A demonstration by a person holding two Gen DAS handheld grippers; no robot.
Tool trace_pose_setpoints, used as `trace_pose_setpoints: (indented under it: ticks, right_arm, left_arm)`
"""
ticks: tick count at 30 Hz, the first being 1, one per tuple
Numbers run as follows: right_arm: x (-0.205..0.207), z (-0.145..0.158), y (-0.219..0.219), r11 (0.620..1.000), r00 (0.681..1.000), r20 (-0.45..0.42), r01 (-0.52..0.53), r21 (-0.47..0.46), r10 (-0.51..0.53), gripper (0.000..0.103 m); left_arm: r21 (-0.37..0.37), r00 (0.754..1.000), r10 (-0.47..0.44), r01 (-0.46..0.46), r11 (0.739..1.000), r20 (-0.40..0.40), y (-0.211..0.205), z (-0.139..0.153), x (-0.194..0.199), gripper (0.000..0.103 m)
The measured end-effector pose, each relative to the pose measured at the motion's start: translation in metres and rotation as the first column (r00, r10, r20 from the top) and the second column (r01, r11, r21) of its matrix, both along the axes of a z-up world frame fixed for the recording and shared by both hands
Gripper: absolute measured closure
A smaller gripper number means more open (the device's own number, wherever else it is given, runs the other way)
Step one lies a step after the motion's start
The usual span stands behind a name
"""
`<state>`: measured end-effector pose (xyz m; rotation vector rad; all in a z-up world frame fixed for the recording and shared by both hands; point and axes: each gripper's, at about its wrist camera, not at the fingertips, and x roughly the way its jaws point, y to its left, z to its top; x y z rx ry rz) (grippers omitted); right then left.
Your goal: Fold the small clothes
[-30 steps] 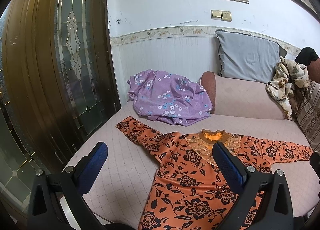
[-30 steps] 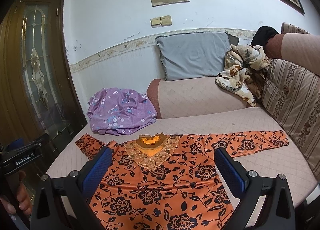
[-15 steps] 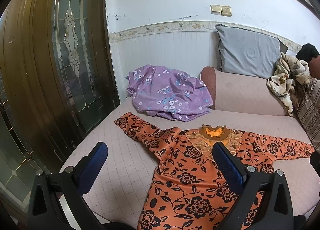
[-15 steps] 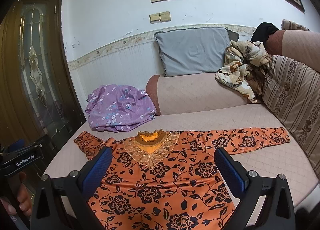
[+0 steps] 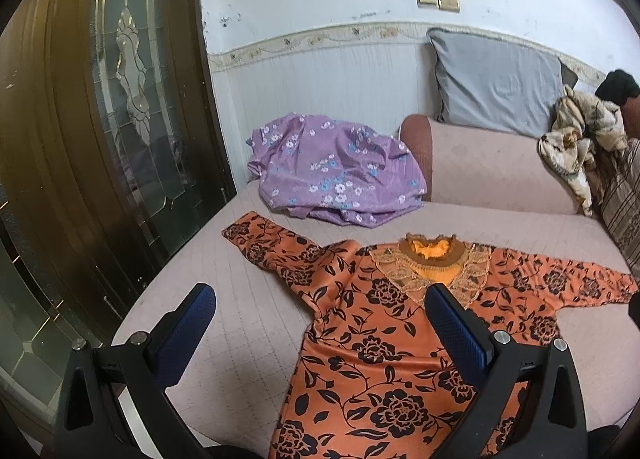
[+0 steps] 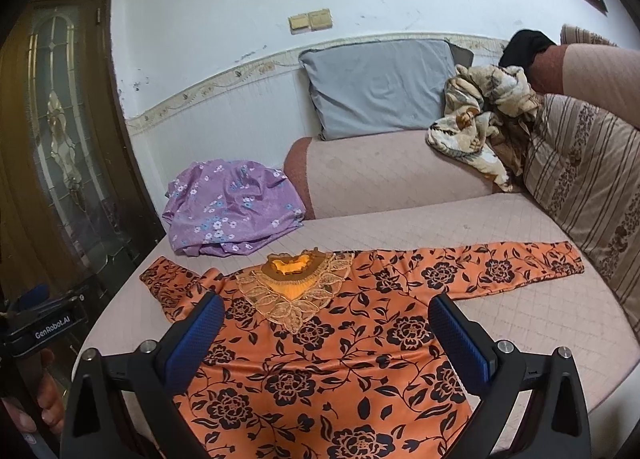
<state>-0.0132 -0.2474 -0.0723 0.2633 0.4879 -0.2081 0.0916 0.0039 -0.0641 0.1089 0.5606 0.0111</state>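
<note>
An orange long-sleeved top with black flowers lies spread flat on the pink seat, lace collar toward the backrest and both sleeves stretched out sideways. My left gripper hovers open above its left shoulder and sleeve. Over the chest of the top my right gripper also stands open. Neither holds anything. A crumpled purple floral garment lies behind, in the seat's back left corner.
A pink sofa backrest carries a grey pillow and a cream patterned cloth. A striped cushion stands at the right. A dark wooden glass door borders the seat on the left. A hand holds the left gripper's handle.
Both cameras have tilted down and edged forward a little, so the orange top sits slightly higher and closer in view. The garments have not moved and both grippers stay open.
</note>
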Motion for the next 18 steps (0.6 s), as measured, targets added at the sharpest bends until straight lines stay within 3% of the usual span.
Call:
trace_pose_setpoints:
  ticks: [4, 7, 9, 11, 12, 13, 15, 18]
  right_arm:
    - [0.019, -0.027, -0.027, 0.999, 0.998, -0.05, 0.027, 0.042, -0.025, 0.0]
    - [0.039, -0.063, -0.07, 0.991, 0.992, -0.111, 0.07, 0.111, -0.057, 0.0]
    - [0.051, -0.091, -0.108, 0.978, 0.983, -0.152, 0.125, 0.166, -0.1, 0.0]
    - [0.06, -0.123, -0.16, 0.945, 0.959, -0.206, 0.241, 0.22, -0.197, 0.0]
    - [0.062, -0.14, -0.193, 0.913, 0.937, -0.237, 0.316, 0.259, -0.257, 0.0]
    - [0.06, -0.153, -0.219, 0.883, 0.922, -0.251, 0.363, 0.296, -0.295, 0.0]
    - [0.054, -0.174, -0.267, 0.809, 0.89, -0.262, 0.451, 0.377, -0.373, 0.0]
    - [0.037, -0.202, -0.334, 0.652, 0.831, -0.257, 0.548, 0.524, -0.493, 0.001]
  left_arm:
    - [0.033, 0.997, -0.016, 0.018, 0.999, -0.072, -0.018, -0.041, 0.031, 0.0]
    - [0.019, 0.971, -0.05, 0.056, 0.998, -0.232, -0.036, -0.097, 0.071, 0.0]
    - [-0.032, 0.924, -0.086, 0.08, 0.996, -0.373, -0.05, -0.147, 0.103, 0.0]
    - [-0.054, 0.88, -0.102, 0.086, 0.995, -0.464, -0.062, -0.183, 0.123, 0.0]
    - [-0.074, 0.861, -0.11, 0.085, 0.994, -0.497, -0.067, -0.2, 0.133, 0.0]
    - [-0.081, 0.857, -0.112, 0.083, 0.993, -0.502, -0.069, -0.206, 0.135, 0.0]
    - [-0.073, 0.865, -0.11, 0.085, 0.994, -0.489, -0.075, -0.22, 0.143, 0.0]
    - [-0.029, 0.881, -0.116, 0.116, 0.993, -0.459, -0.086, -0.231, 0.148, 0.0]
